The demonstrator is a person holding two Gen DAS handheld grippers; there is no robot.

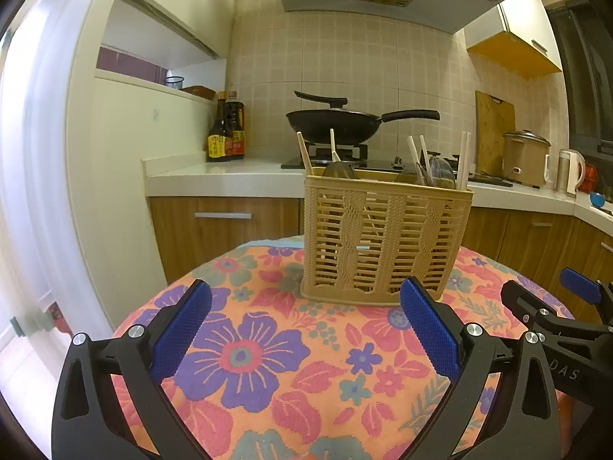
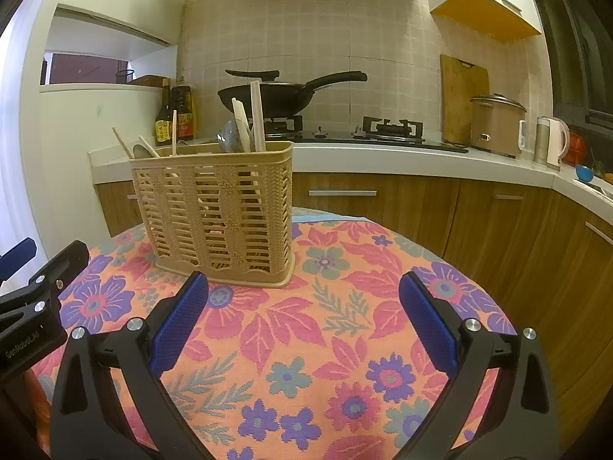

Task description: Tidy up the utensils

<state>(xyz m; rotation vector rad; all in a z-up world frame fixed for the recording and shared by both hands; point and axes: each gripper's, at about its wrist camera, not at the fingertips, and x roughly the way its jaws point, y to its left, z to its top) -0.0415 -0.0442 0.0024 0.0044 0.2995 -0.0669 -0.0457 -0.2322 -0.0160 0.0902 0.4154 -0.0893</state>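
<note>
A tan slatted utensil basket (image 1: 385,237) (image 2: 218,207) stands upright on the flowered tablecloth (image 1: 268,364) (image 2: 325,326). Chopsticks (image 1: 304,153) (image 2: 257,115) and spoons (image 1: 339,170) (image 2: 142,150) stick up out of it. My left gripper (image 1: 305,326) is open, low over the cloth, just short of the basket, nothing between its blue pads (image 1: 180,333). My right gripper (image 2: 303,322) is open too, with the basket ahead and to its left. Each gripper shows in the other's view: the right gripper (image 1: 567,306), the left gripper (image 2: 34,287).
Behind the table runs a white counter (image 1: 230,176) (image 2: 402,161) with wooden cabinets (image 2: 440,207). On it are a black wok (image 1: 333,120) (image 2: 276,94) on the stove, sauce bottles (image 1: 226,130) (image 2: 174,113), a rice cooker (image 2: 496,124), a cutting board (image 2: 461,96) and a kettle (image 2: 551,142).
</note>
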